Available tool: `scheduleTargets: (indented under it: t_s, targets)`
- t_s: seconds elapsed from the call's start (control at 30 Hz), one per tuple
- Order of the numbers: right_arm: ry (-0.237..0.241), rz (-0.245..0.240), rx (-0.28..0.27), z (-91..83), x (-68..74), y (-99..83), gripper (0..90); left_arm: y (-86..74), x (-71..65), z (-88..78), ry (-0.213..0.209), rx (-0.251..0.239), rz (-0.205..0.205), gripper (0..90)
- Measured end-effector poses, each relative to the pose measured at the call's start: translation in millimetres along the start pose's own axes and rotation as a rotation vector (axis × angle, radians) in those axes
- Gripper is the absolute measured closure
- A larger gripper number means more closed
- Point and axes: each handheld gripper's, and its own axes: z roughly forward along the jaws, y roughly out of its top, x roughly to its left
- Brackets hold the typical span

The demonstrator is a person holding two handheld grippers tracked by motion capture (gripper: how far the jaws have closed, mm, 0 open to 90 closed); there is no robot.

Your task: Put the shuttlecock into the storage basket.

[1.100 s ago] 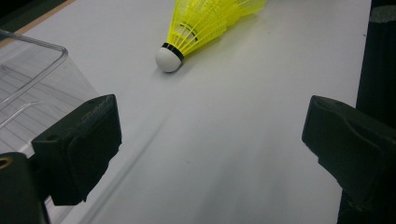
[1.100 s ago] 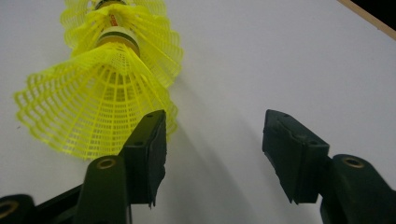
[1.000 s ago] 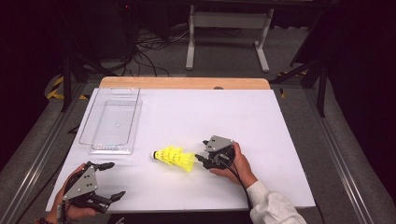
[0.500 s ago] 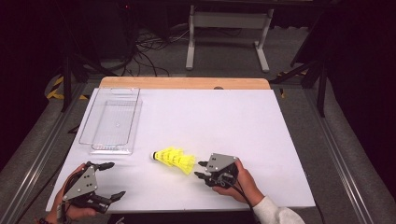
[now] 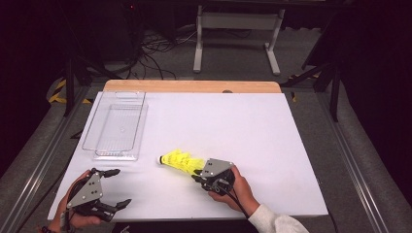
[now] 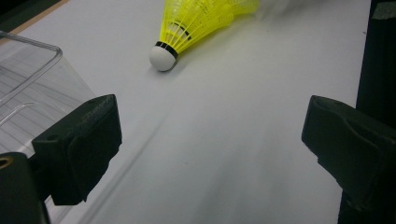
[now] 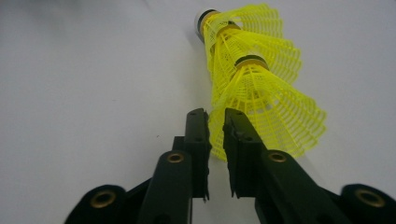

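A stack of nested yellow shuttlecocks (image 5: 179,161) (image 7: 252,70) lies on its side on the white table (image 5: 252,131), with the white cork pointing left. My right gripper (image 5: 196,174) (image 7: 215,116) is at the wide end of the stack. Its jaws have just been closing and now pinch the rim of the last mesh skirt between them. My left gripper (image 5: 121,187) (image 6: 210,135) rests open at the near left of the table with nothing between its fingers. From there the shuttlecocks (image 6: 196,23) lie ahead of it, well apart.
A clear plastic tray (image 5: 114,156) (image 6: 46,46) stands at the left of the table, just beyond the left gripper. A wooden strip (image 5: 194,86) runs along the far edge. Dark floor with cables and a stand lies behind.
My right gripper has slid toward the near edge and in to the stack's wide end, and its jaws have narrowed onto the skirt's rim. The left gripper and the stack have stayed put.
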Motion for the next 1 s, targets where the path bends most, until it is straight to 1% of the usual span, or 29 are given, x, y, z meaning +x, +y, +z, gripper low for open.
scheduleTargets:
  t_s: [0.07, 0.1, 0.23, 0.33, 0.4, 0.57, 0.6, 0.67, 0.7, 0.77, 0.8, 0.83, 0.9, 0.93, 0.97, 1.0]
  targets:
    - [0.003, -0.009, -0.003, 0.4, 0.8, 0.8, 89.7, 0.1, 0.0, 0.2, 0.0, 0.001, 0.0, 6.1]
    - [0.009, -0.015, -0.002, 0.4, 1.1, 1.0, 90.0, 0.0, -0.1, 0.4, 0.0, 0.004, 0.003, 6.2]
    - [0.004, -0.028, -0.002, -2.9, 0.8, 1.5, 90.0, -0.1, 0.6, 0.2, 0.0, 0.003, 0.002, 6.2]
    - [-0.002, -0.026, -0.003, -6.7, -0.8, 1.4, 90.0, -0.2, 0.4, -0.1, 0.0, 0.001, 0.0, 6.2]
    - [-0.011, -0.026, -0.011, -14.2, -3.5, 0.0, 90.0, -0.1, 0.3, -0.4, 0.001, 0.0, 0.0, 6.2]
    - [-0.014, -0.007, -0.025, -23.4, -7.4, -2.6, 90.0, 0.1, 0.2, -0.4, 0.0, -0.001, -0.001, 6.2]
    - [-0.014, -0.007, -0.024, -23.4, -7.6, -2.7, 90.0, 0.1, 0.3, 0.2, 0.001, 0.002, 0.0, 6.2]
    - [0.004, 0.001, -0.017, -19.8, -8.2, -2.6, 90.0, 0.3, 0.4, 0.4, 0.001, 0.004, 0.003, 6.2]
    - [0.021, -0.005, -0.009, -17.4, -7.7, -2.6, 90.0, 0.4, 0.0, 0.2, 0.002, 0.001, 0.002, 6.2]
    - [0.016, -0.01, -0.005, -15.1, -6.0, -2.8, 90.0, 0.2, -0.1, 0.0, 0.001, 0.0, 0.0, 6.2]
    - [0.014, -0.01, 0.0, -13.6, -5.4, -3.0, 89.0, -0.1, 0.5, -0.1, 0.0, 0.001, 0.0, 6.2]
    - [0.014, -0.01, -0.003, -12.5, -5.5, -3.1, 81.7, -0.2, 1.1, -0.2, 0.0, 0.004, 0.001, 6.2]
    - [0.003, -0.005, -0.002, -12.8, -6.7, -3.1, 79.2, -0.3, 0.8, -0.1, -0.002, 0.003, 0.002, 6.1]
    - [0.004, -0.001, -0.003, -13.4, -7.4, -3.4, 76.4, -0.1, 0.1, 0.0, -0.002, 0.001, 0.002, 6.2]
    - [0.007, 0.008, -0.007, -13.6, -8.4, -3.9, 71.3, -0.2, 0.2, 0.1, -0.003, 0.001, 0.002, 6.2]
    - [0.009, 0.017, 0.001, -12.8, -9.3, -3.9, 67.5, -0.2, 0.5, 0.1, -0.003, 0.003, 0.004, 6.2]
